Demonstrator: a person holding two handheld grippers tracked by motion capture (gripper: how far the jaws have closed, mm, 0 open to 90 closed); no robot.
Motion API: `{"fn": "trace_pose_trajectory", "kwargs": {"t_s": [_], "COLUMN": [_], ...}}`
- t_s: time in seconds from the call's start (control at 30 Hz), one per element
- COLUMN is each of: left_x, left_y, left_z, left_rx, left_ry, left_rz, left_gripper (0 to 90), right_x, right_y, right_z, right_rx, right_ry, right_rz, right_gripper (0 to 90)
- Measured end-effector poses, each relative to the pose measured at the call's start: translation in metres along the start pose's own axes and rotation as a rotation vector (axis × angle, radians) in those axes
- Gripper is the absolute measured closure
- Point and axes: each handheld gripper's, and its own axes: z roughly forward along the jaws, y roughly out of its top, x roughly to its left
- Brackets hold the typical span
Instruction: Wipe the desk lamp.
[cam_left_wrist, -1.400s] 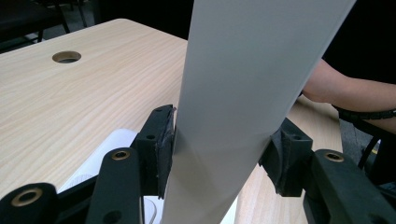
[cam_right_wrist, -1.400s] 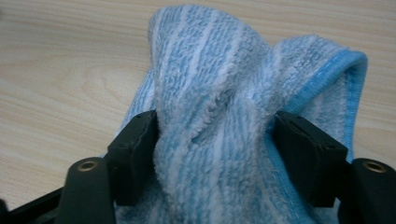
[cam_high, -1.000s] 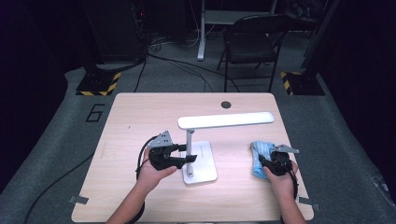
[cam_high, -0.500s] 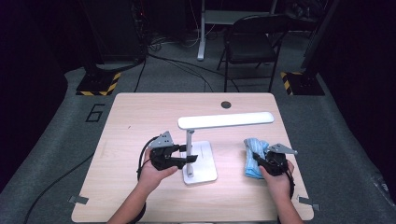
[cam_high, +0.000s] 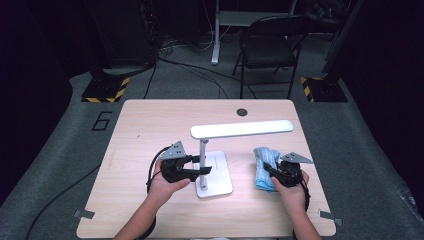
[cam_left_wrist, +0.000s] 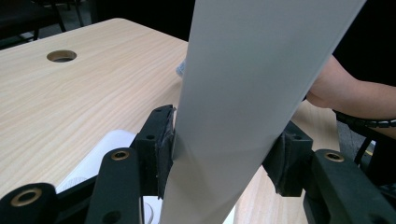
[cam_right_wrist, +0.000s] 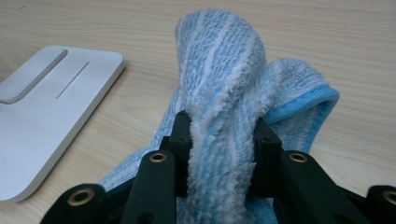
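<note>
Right hand-held gripper (cam_right_wrist: 223, 140) jaws just closing, now clamped on bunched blue cloth (cam_right_wrist: 224, 93), right of lamp base (cam_high: 216, 173). Left hand-held gripper (cam_left_wrist: 224, 154) clamps white lamp stem (cam_left_wrist: 243, 93), steadying it. Advice: hold stem firm, lift cloth clear, wipe lightly. Cloth: soft, striped terry, limp. Lamp (cam_high: 242, 129): smooth, matte, flat-barred. Tabletop (cam_high: 150, 125): pale wood grain.

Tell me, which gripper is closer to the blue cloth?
The right gripper is nearer: its jaws pinch a fold of the blue cloth. The left gripper is across the lamp base, clamped on the lamp post.
</note>
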Motion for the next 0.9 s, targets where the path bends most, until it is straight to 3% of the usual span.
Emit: {"fn": "trace_pose_trajectory", "kwargs": {"t_s": [0.4,0.57,0.63,0.9], "left_x": [-0.003,-0.005,-0.005,-0.009], "left_y": [0.004,0.009,0.013,0.024], "left_z": [0.002,0.001,0.0,-0.002], "left_rx": [0.017,0.024,0.023,-0.007], "left_ry": [0.005,0.007,0.004,0.007], "left_rz": [-0.004,0.001,0.001,-0.003], "left_gripper": [47.7,45.4,43.9,41.0], "right_x": [0.025,0.037,0.044,0.059], "right_y": [0.004,0.006,0.008,0.01], "right_z": [0.002,0.005,0.007,0.009], "right_rx": [-0.007,0.016,0.03,0.035], "right_ry": [0.05,0.081,0.098,0.126], "right_rz": [-0.048,-0.072,-0.101,-0.117], "right_gripper": [67.7,67.7,67.7,67.7]}}
